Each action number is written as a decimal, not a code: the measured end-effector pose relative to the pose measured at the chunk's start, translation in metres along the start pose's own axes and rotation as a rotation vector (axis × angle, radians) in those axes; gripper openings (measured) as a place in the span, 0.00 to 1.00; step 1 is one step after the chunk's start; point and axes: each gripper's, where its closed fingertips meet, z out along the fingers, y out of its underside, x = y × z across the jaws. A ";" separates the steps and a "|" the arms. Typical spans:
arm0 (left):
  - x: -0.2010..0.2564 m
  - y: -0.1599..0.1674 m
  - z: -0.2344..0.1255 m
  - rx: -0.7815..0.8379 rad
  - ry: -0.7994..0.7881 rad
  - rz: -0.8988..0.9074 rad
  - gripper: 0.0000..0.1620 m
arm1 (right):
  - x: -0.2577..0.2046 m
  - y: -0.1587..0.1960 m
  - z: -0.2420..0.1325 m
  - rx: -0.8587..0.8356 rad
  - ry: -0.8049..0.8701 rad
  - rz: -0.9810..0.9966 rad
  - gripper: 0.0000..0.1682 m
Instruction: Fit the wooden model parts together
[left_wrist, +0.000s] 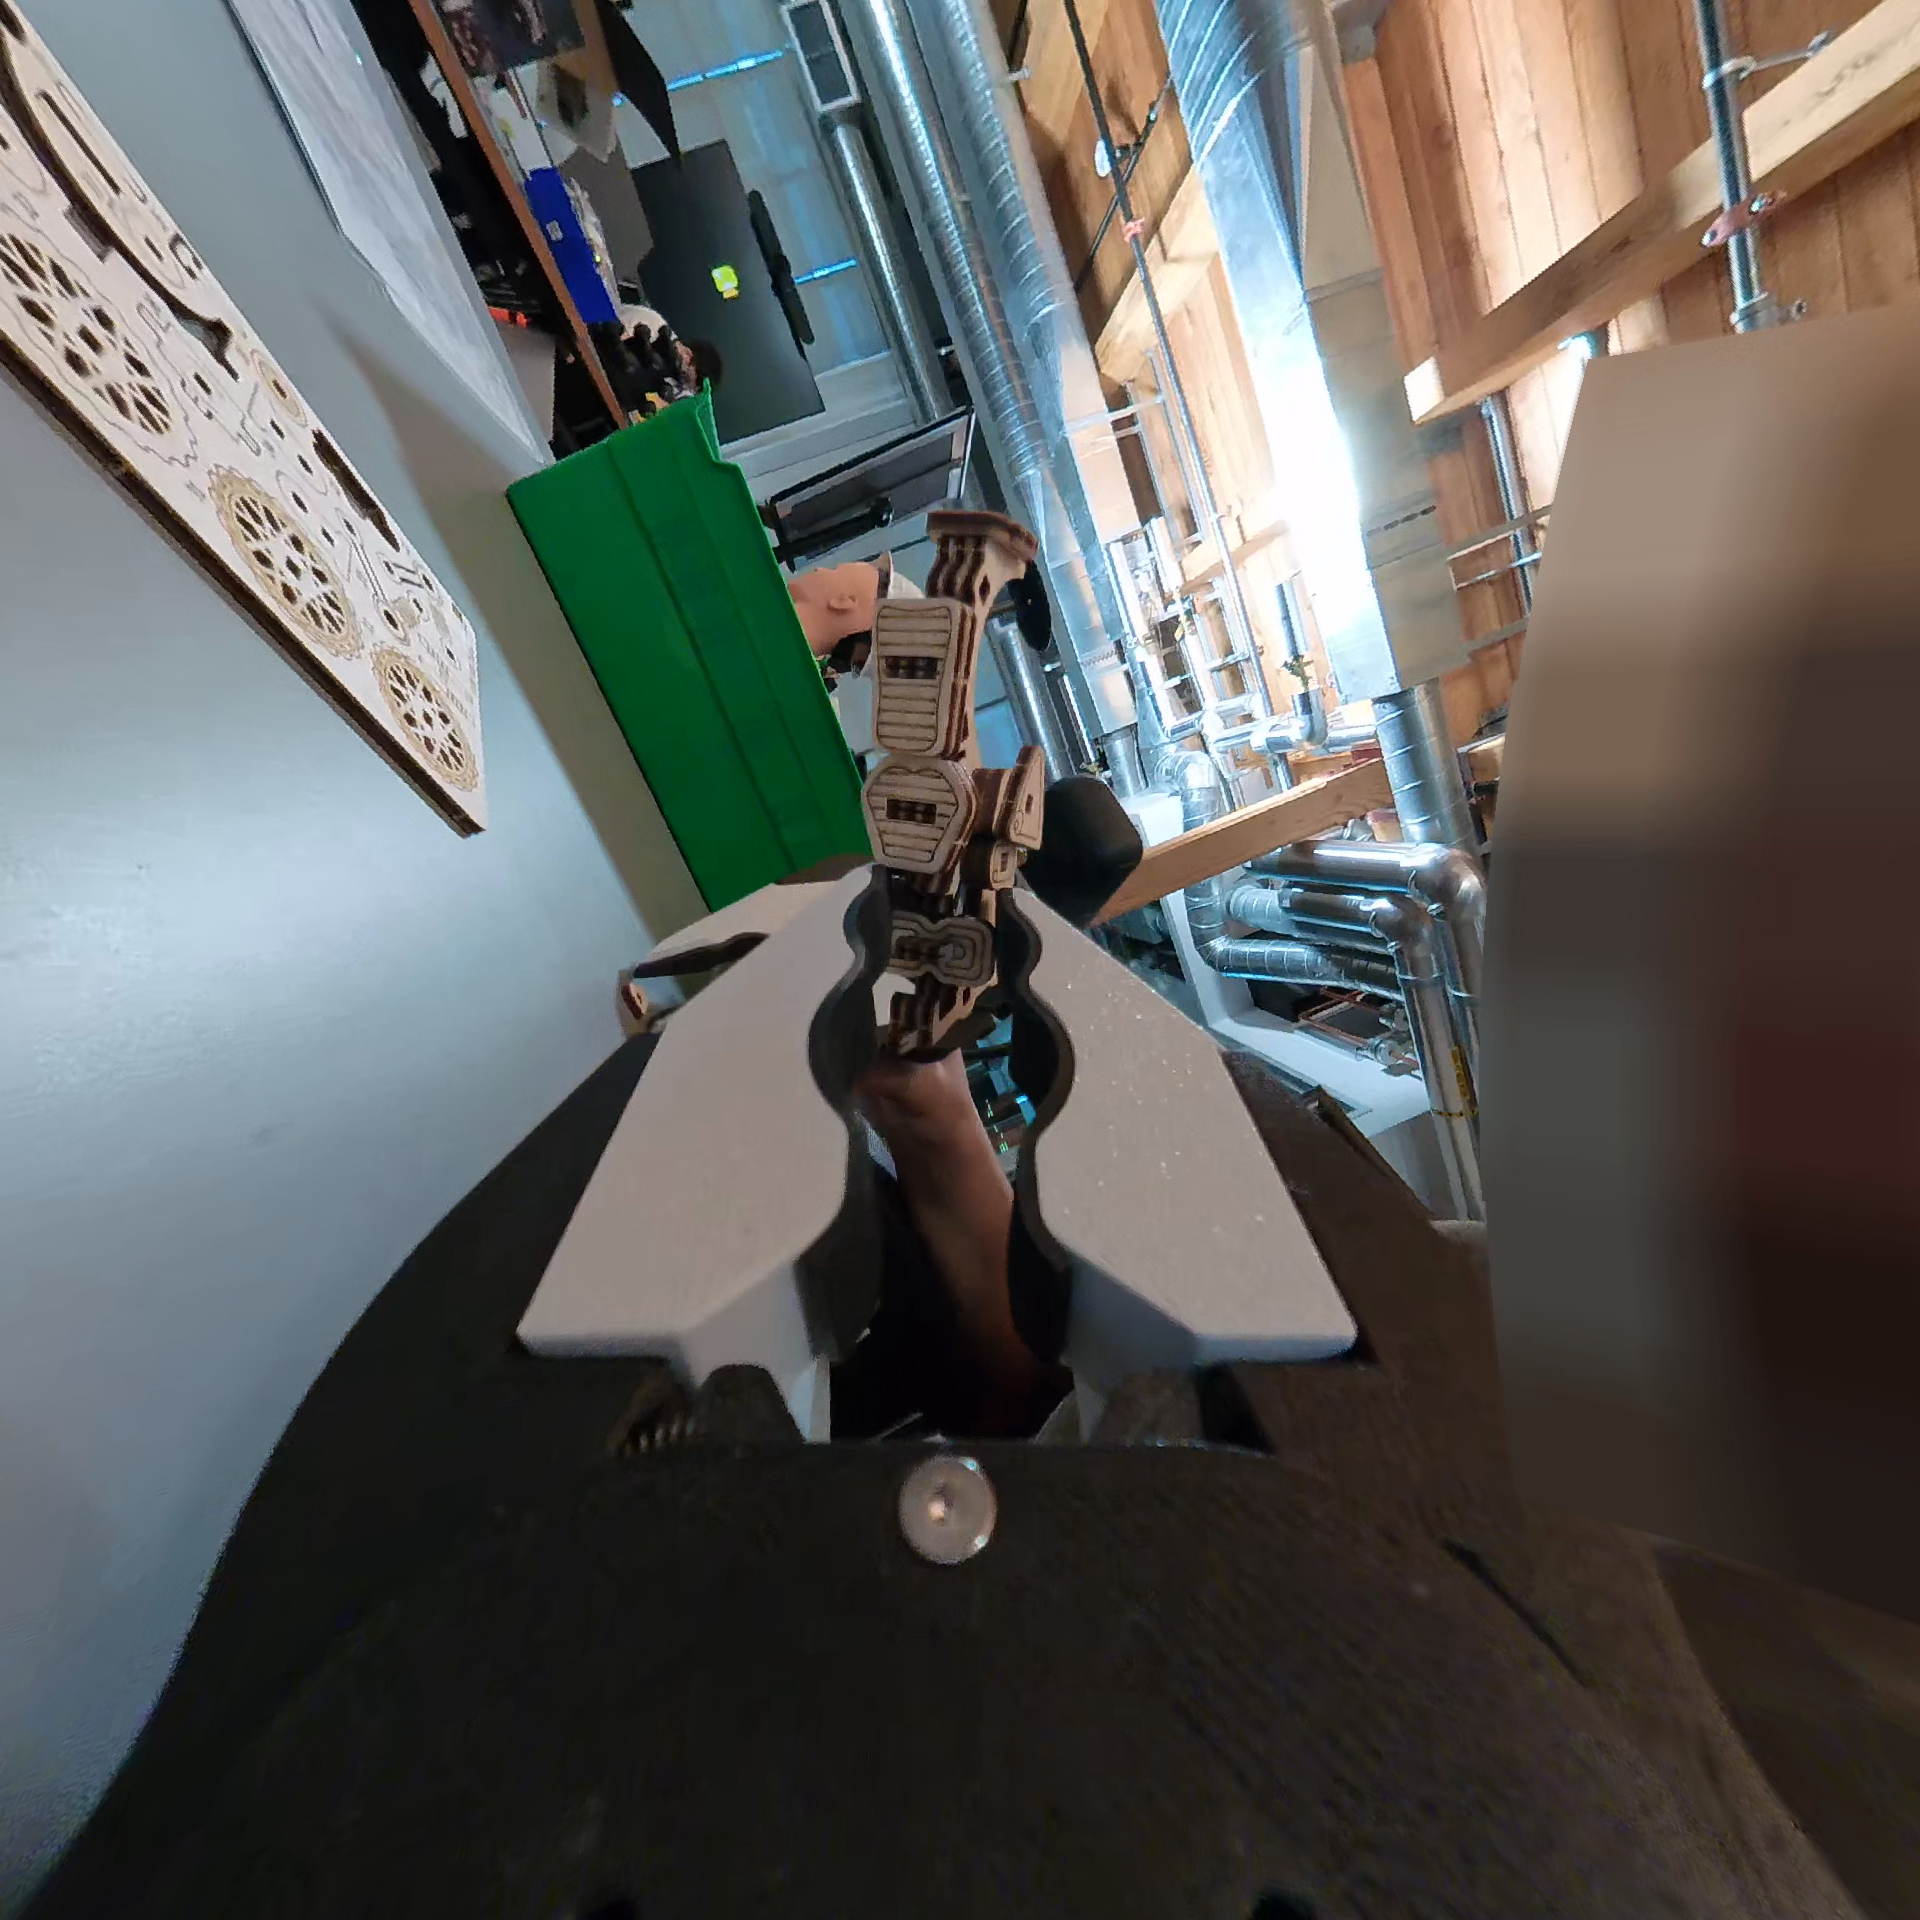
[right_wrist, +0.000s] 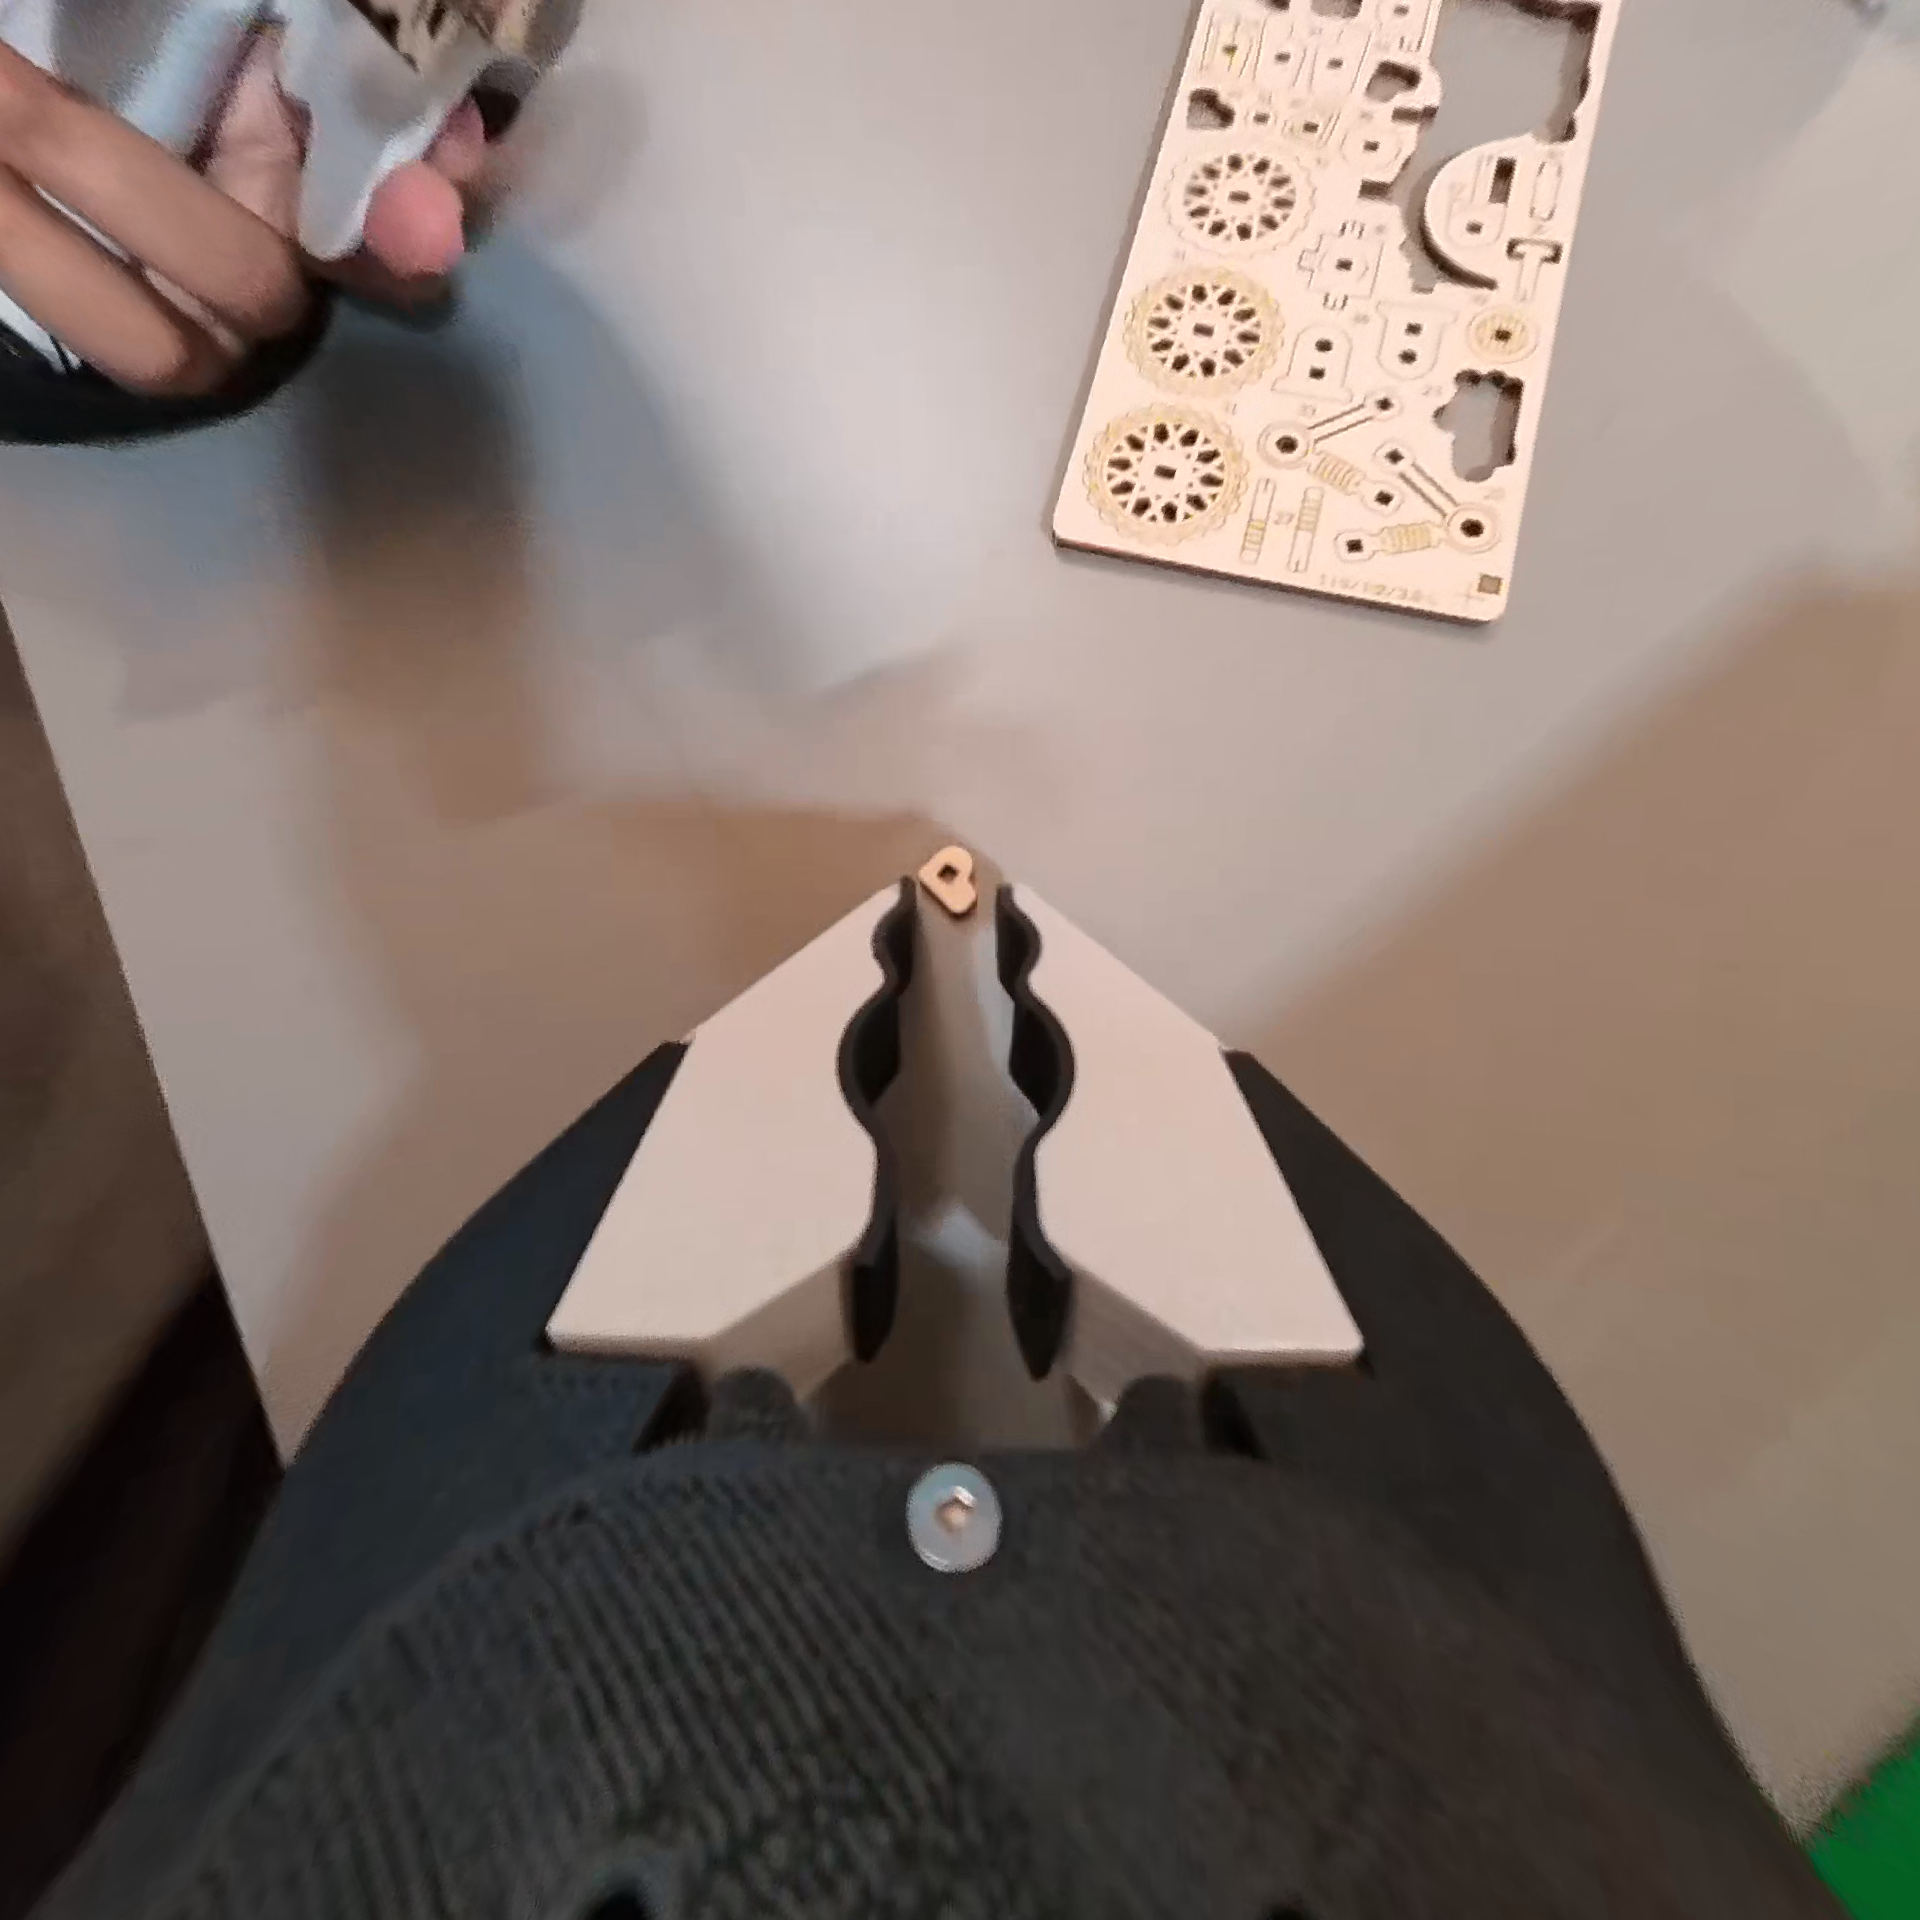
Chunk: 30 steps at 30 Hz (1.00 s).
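The left gripper (left_wrist: 940, 935) was clamped on a pale, dark-edged, partly built wooden model (left_wrist: 935, 769) that stuck out past its tips. The right gripper (right_wrist: 951, 904), jaws slightly parted, pinched a small tan wooden piece with a square hole (right_wrist: 948, 880) at its tips above the grey table (right_wrist: 727, 520), well apart from the flat laser-cut wooden parts sheet (right_wrist: 1340, 312). A green plastic bin (left_wrist: 686, 665) stood on the table, its contents hidden.

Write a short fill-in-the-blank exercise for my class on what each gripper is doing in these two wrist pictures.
1. The left gripper is shut on the partly built ____ model.
2. The small loose part lies at the tips of the ____ gripper.
3. The parts sheet lies flat on the ____ table.
4. Beyond the model stands a ____ bin.

Missing words: wooden; right; grey; green
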 end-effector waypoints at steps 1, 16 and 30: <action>0.000 0.002 0.001 -0.008 0.000 -0.002 0.11 | -0.001 0.000 0.000 0.007 -0.015 0.007 0.05; -0.011 0.020 0.004 -0.134 -0.152 0.217 0.11 | -0.024 -0.022 -0.002 0.060 0.009 -0.105 0.00; -0.013 0.017 0.003 -0.117 -0.159 0.216 0.10 | -0.028 -0.025 0.025 0.027 -0.022 0.027 0.17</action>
